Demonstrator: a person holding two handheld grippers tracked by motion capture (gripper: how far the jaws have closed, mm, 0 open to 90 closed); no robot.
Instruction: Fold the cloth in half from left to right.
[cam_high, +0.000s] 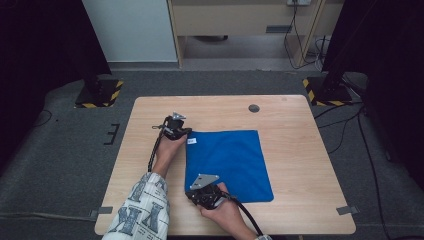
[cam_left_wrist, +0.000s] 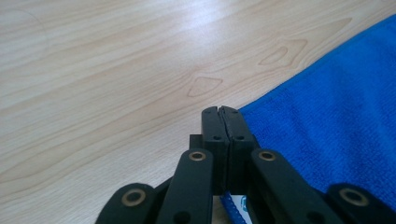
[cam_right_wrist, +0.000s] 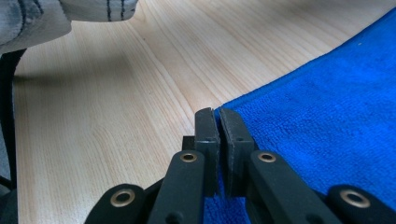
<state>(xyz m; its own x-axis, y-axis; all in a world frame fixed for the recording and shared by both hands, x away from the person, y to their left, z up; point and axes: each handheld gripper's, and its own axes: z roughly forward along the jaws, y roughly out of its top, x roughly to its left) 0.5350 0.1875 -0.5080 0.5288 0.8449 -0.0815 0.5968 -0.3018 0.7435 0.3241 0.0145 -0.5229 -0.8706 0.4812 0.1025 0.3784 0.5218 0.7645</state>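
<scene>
Blue on pale wood

We see a bright blue cloth (cam_high: 230, 162) with a white tag (cam_high: 191, 141), a light wood-grain table (cam_high: 295, 125), black claws, and a white black-patterned sleeve (cam_high: 142, 210).

Probably a lab: bare wooden table (cam_high: 290, 150) on grey carpet (cam_high: 65, 165), hazard-striped stand bases (cam_high: 100, 94), black curtains (cam_high: 30, 50), loose cables (cam_high: 345, 125).

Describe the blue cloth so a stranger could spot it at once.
On the wooden table, look just right of centre: the cloth lies flat there, a bright blue square. Its two left corners are pinched by the left tool and the right tool, and a small white tag sits at its far left corner.
</scene>
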